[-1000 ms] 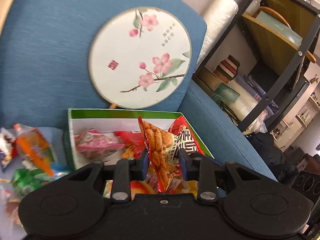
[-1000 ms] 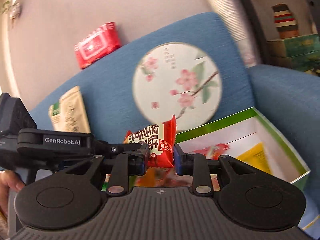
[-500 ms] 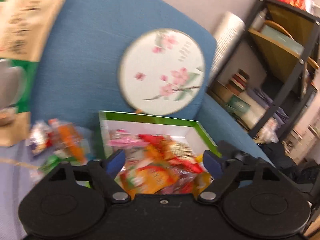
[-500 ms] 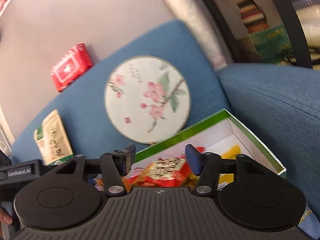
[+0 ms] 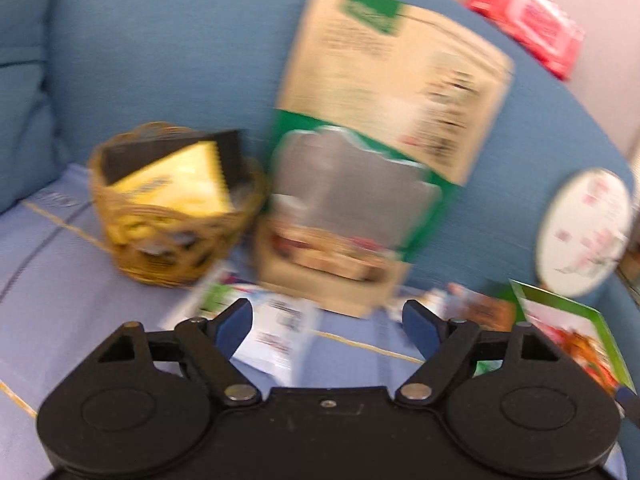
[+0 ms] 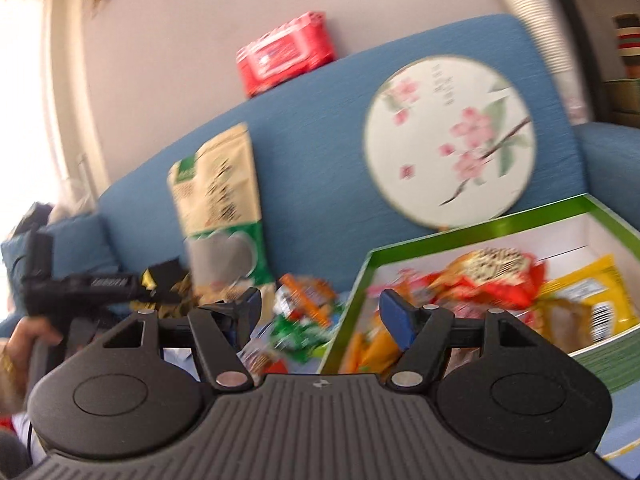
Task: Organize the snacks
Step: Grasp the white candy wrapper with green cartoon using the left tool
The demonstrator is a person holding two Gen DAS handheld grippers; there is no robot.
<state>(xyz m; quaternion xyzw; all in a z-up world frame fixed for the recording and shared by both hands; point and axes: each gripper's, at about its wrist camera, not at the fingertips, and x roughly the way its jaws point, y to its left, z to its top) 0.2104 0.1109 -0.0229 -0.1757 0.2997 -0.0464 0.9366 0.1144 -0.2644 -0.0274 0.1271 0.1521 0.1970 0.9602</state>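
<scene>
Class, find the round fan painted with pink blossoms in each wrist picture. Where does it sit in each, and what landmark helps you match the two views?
Left wrist view: the round fan is at the far right edge, blurred, leaning on the blue sofa back.
Right wrist view: the round fan is upper right of centre, behind the green-rimmed box.
Shared landmark: the tall beige and green pouch.

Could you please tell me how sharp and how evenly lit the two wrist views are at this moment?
Left wrist view: strong motion smear across the tall beige-and-green pouch and the woven yellow basket, while the black left gripper stays crisp. Right wrist view: milder blur on the green-rimmed white box, blown-out window glare on the far left, and fisheye bending of the blue sofa back.
</scene>
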